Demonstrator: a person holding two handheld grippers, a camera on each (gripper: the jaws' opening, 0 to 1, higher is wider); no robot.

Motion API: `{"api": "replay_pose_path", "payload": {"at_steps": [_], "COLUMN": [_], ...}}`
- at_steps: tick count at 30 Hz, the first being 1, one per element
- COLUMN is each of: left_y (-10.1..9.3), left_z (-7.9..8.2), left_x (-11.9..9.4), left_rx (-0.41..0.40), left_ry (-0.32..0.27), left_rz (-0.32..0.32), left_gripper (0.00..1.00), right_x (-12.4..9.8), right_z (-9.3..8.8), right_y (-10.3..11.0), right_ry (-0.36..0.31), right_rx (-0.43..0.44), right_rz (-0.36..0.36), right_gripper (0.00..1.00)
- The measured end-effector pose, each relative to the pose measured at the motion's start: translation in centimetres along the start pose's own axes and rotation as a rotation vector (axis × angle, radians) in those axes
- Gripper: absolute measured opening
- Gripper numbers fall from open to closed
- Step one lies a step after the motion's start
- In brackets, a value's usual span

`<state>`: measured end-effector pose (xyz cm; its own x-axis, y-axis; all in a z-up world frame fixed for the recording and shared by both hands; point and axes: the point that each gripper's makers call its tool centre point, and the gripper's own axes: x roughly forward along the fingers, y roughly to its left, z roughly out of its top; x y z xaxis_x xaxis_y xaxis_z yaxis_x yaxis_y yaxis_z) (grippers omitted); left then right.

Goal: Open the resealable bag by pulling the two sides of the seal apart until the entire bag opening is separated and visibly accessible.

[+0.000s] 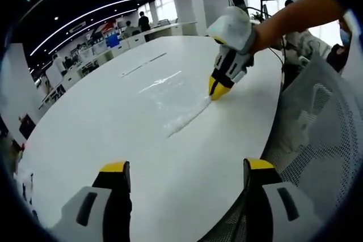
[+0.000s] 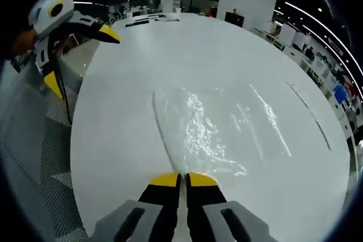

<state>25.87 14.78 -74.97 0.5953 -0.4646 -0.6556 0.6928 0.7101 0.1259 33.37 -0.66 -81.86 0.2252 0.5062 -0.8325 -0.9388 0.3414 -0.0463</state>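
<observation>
A broad white oval table (image 1: 113, 140) takes up most of both views, its bare top running far out toward the office desks behind, so there is plenty of open room ahead and to either side of the work; the near edge curves close beside a grey mesh chair back (image 1: 317, 134), which crowds the side where the person's arm comes in. Lying flat on the table is the clear resealable bag (image 2: 215, 128), glinting and nearly see-through, with one long straight edge (image 2: 161, 134) running away from the right gripper's tips. The right gripper (image 2: 182, 178) has its yellow-tipped jaws pressed almost together at the near edge of the bag, seemingly pinching the plastic there, though the film is too clear to be sure how much is caught. The left gripper (image 1: 187, 168) hangs back over the table with its jaws spread wide and nothing between them, well apart from the bag. The step in hand looks like the first grasp: one side is taken, the mouth not yet parted. Next the left gripper would need to come in, catch the opposite lip just beside the right one's hold, and pull away from it.
</observation>
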Motion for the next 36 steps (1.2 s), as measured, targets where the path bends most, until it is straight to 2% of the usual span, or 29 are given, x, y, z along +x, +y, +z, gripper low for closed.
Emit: {"api": "replay_pose_path", "payload": {"at_steps": [6,10,13,19,22,26,32,36], "left_y": [-0.8,-1.3,-1.5,-1.7,-1.7,-1.4,-1.8,-1.9], "left_z": [0.1,0.1,0.1,0.1,0.3,0.6,0.4,0.4], "left_x": [0.3,0.4,0.5,0.8,1.1,1.5,2.2,2.5], "left_rx": [0.015,0.028,0.031,0.052,0.059,0.08,0.101,0.147], "left_ry": [0.006,0.015,0.018,0.032,0.035,0.034,0.051,0.058], "left_rz": [-0.016,-0.029,-0.037,-0.054,-0.062,-0.055,-0.074,-0.075], "left_gripper": [0.79,0.79,0.79,0.77,0.77,0.78,0.74,0.67], "right_x": [-0.3,-0.8,-1.5,-2.3,-3.0,-3.5,-4.5,-5.1], "right_z": [-0.4,-0.3,0.2,0.5,1.1,1.0,2.0,3.1], "right_y": [0.5,1.1,1.9,3.0,3.7,4.3,4.9,5.2], "right_ry": [0.007,0.006,-0.024,-0.036,-0.068,-0.057,-0.076,-0.117], "right_rx": [-0.035,-0.147,-0.161,-0.229,-0.281,-0.37,-0.441,-0.444], "right_rz": [0.004,-0.002,0.017,0.049,0.066,0.08,0.077,0.065], "right_gripper": [0.0,0.0,0.0,0.0,0.0,0.0,0.0,0.0]}}
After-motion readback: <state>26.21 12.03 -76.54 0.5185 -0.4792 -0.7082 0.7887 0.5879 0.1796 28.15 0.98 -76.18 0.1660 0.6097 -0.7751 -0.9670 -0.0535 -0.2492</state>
